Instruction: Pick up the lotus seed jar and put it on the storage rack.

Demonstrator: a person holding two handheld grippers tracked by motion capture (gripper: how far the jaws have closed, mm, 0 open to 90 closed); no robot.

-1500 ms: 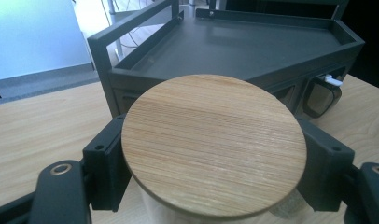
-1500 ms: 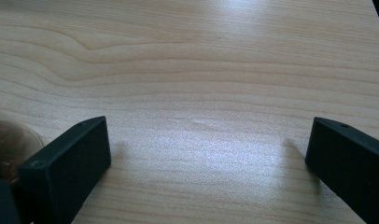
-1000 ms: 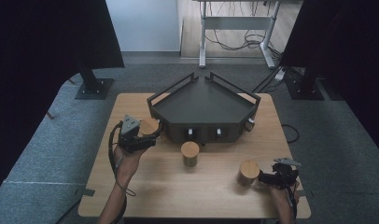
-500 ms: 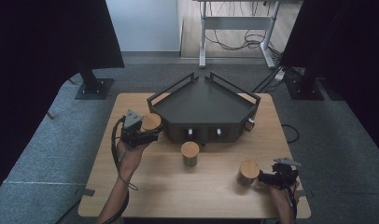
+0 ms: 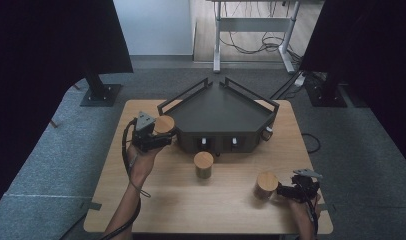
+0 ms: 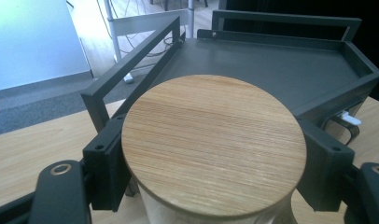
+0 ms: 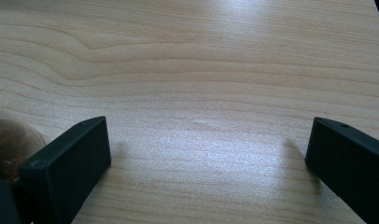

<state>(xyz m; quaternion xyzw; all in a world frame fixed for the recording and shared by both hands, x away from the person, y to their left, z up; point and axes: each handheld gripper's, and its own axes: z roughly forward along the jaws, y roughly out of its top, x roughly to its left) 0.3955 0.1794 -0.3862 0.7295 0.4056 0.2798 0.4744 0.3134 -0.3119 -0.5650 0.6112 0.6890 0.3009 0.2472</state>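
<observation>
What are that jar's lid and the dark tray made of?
The lid looks like pale unvarnished wood or bamboo: fine straight grain, matte. The jar below seems clear glass. The tray looks like dark matte-painted metal, with thin rails and a visible screw.

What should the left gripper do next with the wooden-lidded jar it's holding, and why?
Probably carry the jar a little farther over the low rail and onto the dark tray. The left gripper has its jaws clamped on the jar's sides just under the wooden lid, right at the tray's left edge, and the tray floor ahead looks bare. Two more jars stand on the table.
</observation>
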